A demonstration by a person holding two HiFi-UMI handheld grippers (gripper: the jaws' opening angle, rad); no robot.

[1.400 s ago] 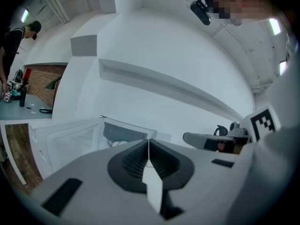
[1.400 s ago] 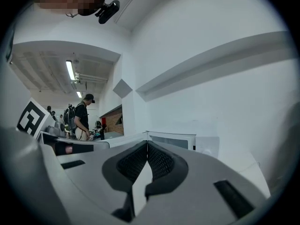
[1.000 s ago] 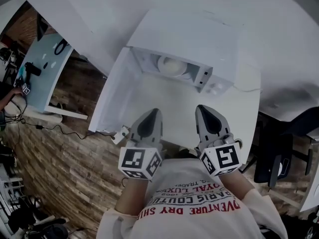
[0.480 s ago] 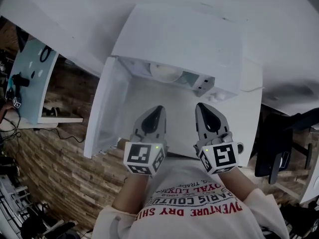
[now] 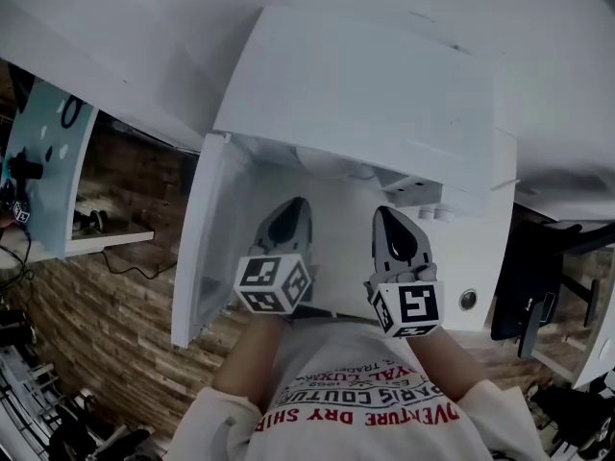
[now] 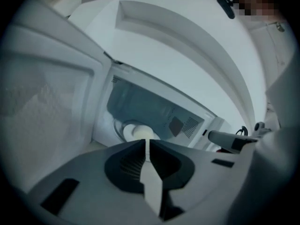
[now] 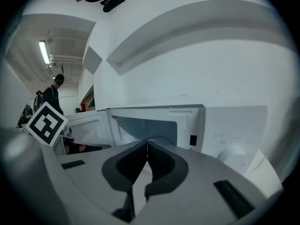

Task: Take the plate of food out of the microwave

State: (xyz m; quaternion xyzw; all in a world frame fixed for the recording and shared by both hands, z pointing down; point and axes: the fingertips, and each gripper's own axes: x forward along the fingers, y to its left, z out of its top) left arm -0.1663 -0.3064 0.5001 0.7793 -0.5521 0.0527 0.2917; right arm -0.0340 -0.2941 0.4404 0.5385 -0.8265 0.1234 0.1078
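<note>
White microwave (image 5: 356,94), white door (image 5: 207,248), white counter (image 5: 336,257): the cavity alone shows blue-grey. A white plate (image 6: 124,127) carries pale cream food (image 6: 142,133). The grey, black-padded left gripper (image 5: 296,206) and right gripper (image 5: 383,213) wear cubes of black-and-white square markers. Brown wood-plank floor (image 5: 125,305); a person's white T-shirt (image 5: 375,425) has red and black lettering.

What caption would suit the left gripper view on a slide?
Shut left gripper faces the open microwave, plate of food inside.
</note>
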